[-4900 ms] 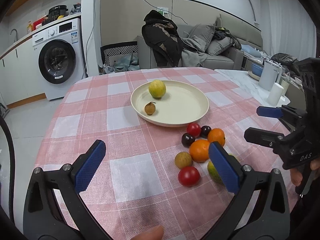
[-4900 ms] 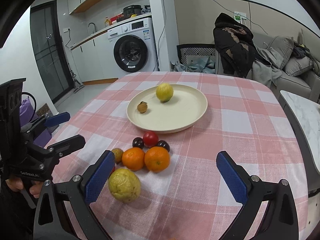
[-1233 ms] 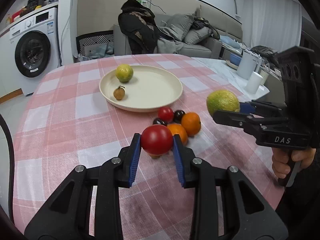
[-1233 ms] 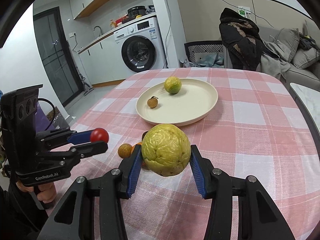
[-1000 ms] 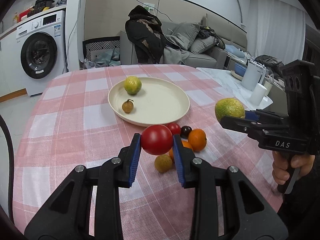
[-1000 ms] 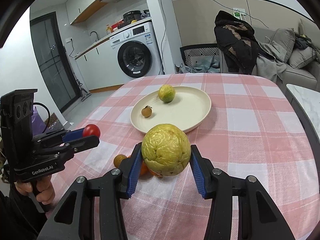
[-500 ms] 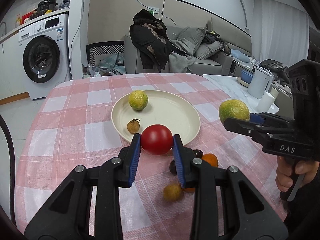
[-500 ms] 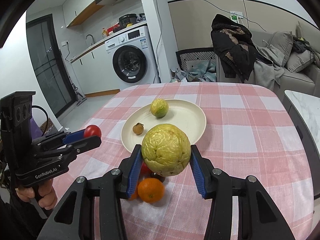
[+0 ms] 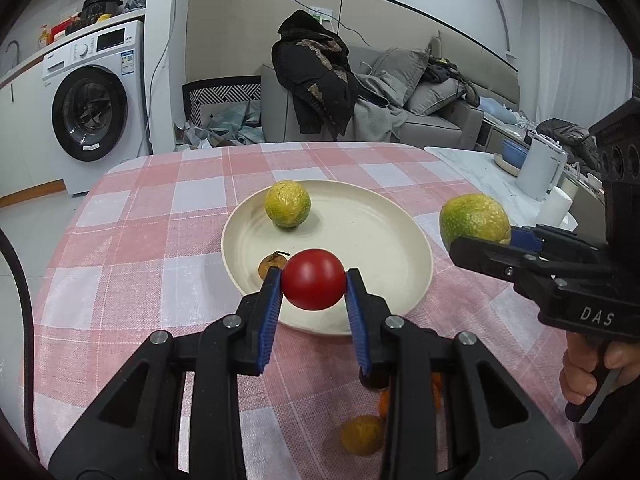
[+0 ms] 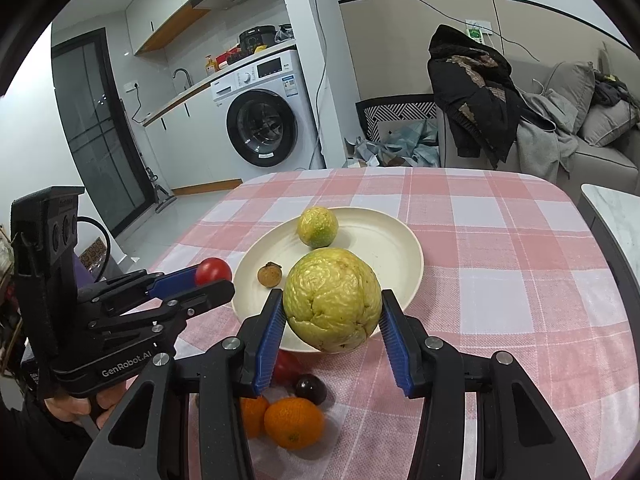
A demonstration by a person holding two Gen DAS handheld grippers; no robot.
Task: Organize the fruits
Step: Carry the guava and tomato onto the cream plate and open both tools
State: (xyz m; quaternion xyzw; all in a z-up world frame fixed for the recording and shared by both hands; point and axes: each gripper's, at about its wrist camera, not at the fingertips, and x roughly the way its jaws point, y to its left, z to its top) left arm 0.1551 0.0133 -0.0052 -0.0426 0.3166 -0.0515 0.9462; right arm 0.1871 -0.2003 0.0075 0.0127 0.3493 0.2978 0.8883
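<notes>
I see a pink-and-white checked cloth (image 9: 132, 240) on the worktop, a cream plate (image 9: 376, 240), a red tomato (image 9: 313, 279), a yellow-green guava (image 10: 332, 300), and 2 oranges (image 10: 293, 422) at 6 o'clock.

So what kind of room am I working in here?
Most likely a small home, open kitchen-laundry joined to a living area. A washing machine sits under a counter with a sink tap, a grey sofa is piled with clothes, and the dining table wears a pink checked cloth.
</notes>
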